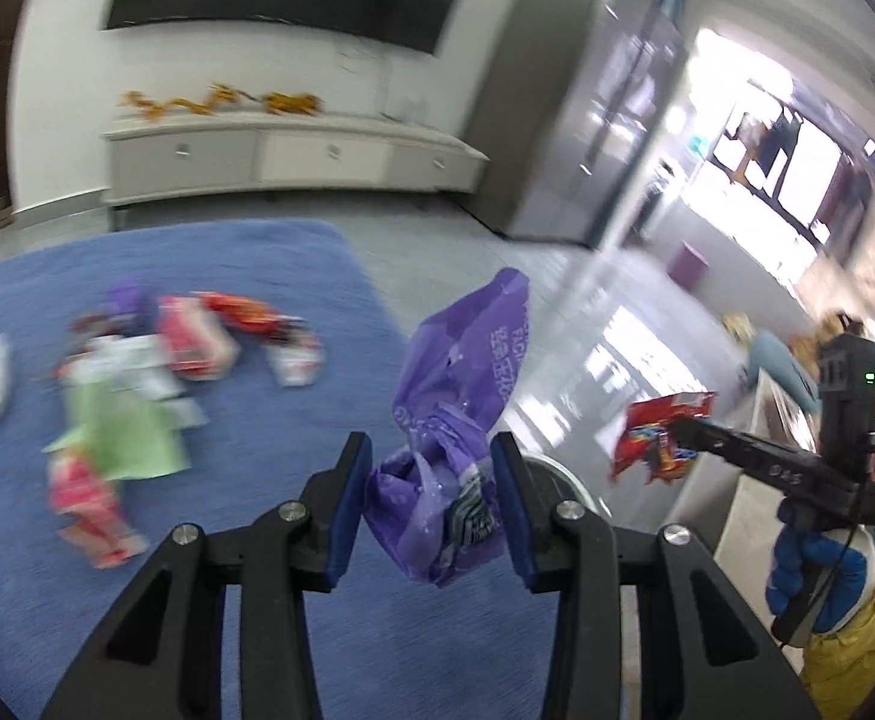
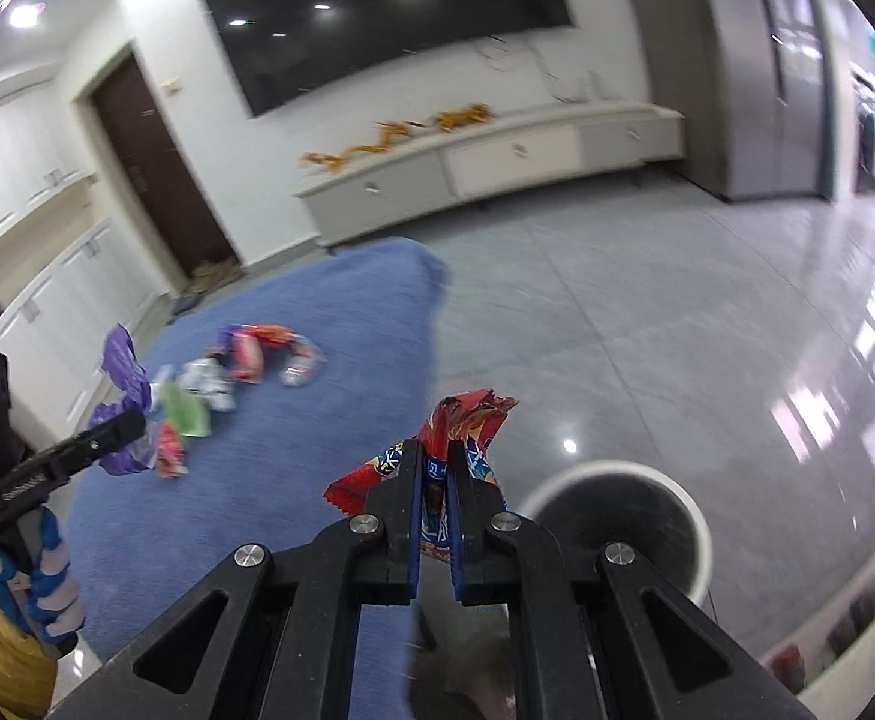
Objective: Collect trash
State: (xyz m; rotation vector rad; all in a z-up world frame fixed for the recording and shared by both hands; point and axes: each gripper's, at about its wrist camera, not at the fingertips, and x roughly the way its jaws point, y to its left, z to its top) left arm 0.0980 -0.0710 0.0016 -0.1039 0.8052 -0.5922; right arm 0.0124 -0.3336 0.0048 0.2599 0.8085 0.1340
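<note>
1. Grey tiled floor [image 2: 647,312] fills a living room, with a blue rug [image 1: 209,252] spread over its left part.
2. Purple wrapper [image 1: 455,438] hangs crumpled between the jaws of the left gripper [image 1: 431,504]; the blue pads stand fairly wide yet press the wrapper's sides, so the jaws are gripping it, raised above the rug's edge.
3. Red wrapper [image 2: 467,420] is pinched in the right gripper [image 2: 435,516]; its jaws are nearly closed on the wrapper, which sticks up past the fingertips.
4. From the left wrist view, the right gripper [image 1: 686,426] shows at the right with the red wrapper [image 1: 659,432] at its tip. From the right wrist view, the left gripper [image 2: 131,420] shows at the left with the purple wrapper [image 2: 125,384].
5. White bin [image 2: 692,516] with a dark inside stands on the floor just right of the right gripper's jaws, below them.
6. Loose trash lies in a pile [image 1: 155,360] on the rug, well apart from both grippers: red, pink, green, white and purple pieces, blurred.
7. Person's hands in blue and white gloves [image 1: 809,576] hold the tools.
8. Farther back, a long low white cabinet [image 2: 497,162] stands against the wall, with orange decorations [image 2: 401,132] on top.
9. Large dark screen [image 2: 389,18] hangs above it.
10. Dark brown door [image 2: 155,168] is left of the cabinet.
</note>
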